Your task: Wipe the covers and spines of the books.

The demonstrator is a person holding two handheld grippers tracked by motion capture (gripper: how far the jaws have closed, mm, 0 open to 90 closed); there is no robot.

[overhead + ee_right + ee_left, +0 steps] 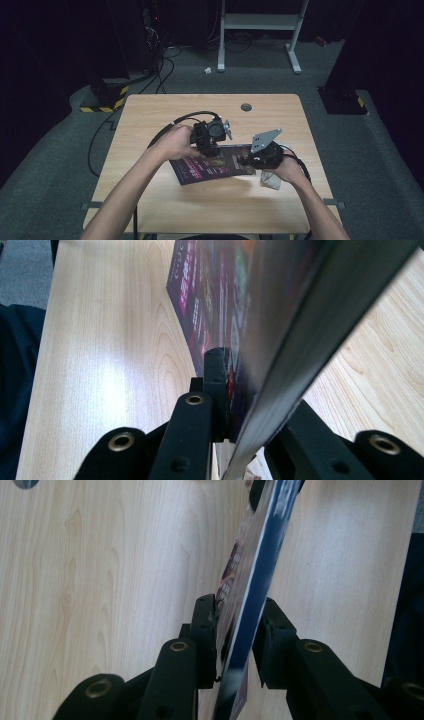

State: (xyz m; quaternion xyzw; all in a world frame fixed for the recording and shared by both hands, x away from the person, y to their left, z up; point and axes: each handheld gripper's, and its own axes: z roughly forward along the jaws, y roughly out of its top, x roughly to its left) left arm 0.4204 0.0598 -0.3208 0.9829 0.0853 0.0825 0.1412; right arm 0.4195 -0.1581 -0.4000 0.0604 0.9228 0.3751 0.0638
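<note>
A thin magazine (210, 169) with a dark purple cover lies near the middle of the wooden table (150, 200), lifted at its right side. My left gripper (210, 150) is at its far edge. In the left gripper view the magazine (260, 555) stands edge-on between the jaws of that gripper (239, 625); one pad touches it and a slim gap shows at the other, so it is open. My right gripper (247, 159) is shut on the magazine's right edge. In the right gripper view the magazine (280, 315) is clamped in that gripper (247, 390).
A round grommet hole (246, 107) sits at the table's far middle. Something white and crumpled (272, 181) lies under the right hand. A black cable (100, 140) trails off the table's left side. A white desk frame (260, 22) stands on the floor behind.
</note>
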